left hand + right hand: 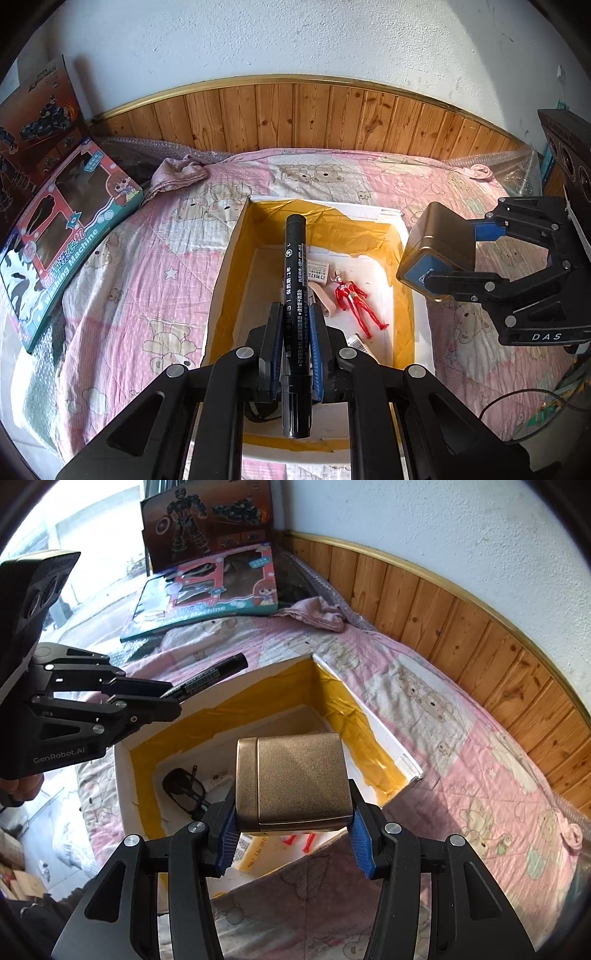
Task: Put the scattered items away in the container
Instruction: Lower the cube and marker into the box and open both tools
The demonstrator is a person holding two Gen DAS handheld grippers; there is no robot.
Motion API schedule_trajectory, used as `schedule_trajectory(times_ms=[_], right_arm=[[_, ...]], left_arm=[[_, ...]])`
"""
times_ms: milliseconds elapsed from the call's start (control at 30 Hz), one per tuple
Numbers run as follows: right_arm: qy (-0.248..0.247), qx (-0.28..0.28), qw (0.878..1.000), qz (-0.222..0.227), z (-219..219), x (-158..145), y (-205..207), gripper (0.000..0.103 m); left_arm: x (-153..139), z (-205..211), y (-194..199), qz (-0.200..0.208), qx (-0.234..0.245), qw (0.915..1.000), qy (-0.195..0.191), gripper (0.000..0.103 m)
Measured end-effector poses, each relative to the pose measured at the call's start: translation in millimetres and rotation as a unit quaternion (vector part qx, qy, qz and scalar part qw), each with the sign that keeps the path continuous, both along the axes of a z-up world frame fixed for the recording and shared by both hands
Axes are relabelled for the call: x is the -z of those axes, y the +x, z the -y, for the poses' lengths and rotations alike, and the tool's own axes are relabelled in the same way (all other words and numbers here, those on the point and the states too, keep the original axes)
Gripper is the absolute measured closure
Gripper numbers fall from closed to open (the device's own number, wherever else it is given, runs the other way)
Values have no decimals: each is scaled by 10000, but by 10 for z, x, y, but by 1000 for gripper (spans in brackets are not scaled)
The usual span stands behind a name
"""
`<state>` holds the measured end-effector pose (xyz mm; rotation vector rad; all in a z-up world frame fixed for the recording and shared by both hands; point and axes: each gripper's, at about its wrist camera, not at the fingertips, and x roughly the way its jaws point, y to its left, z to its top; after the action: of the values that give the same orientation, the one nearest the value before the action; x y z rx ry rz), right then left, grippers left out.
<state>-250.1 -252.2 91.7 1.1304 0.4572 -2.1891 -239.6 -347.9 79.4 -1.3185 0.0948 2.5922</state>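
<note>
"DAS" is read on the body of the right gripper (448,258) in the left wrist view, and "GenRobot.AI" on the left gripper (173,698) in the right wrist view. "Washing Machine" is printed on the teal and pink toy box (62,236) lying left of the white cardboard box with yellow-taped inner walls (404,280). White Chinese characters and "GB/T" are seen on the black cylindrical marker pen (294,295); the rest is too small to read.

The marker is clamped between the blue pads of the left gripper and held above the cardboard box, its long axis running along the fingers, its far end pointed at the box's back wall. A bronze rectangular metal tin (291,782) is gripped by the right gripper over the box's right rim.

Inside the box a red plastic figure (356,301), a small white printed label (318,273) and black sunglasses (184,788) are seen. The box rests on a pink bear-print quilt (155,280).
</note>
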Motion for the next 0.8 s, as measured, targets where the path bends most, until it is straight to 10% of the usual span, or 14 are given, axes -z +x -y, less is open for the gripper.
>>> schedule_trajectory(times_ms=[800], right_arm=[[360, -1904, 9766, 936, 674, 702, 374, 49]], left_arm=[[828, -62, -1011, 1079, 276, 9935, -248, 89]])
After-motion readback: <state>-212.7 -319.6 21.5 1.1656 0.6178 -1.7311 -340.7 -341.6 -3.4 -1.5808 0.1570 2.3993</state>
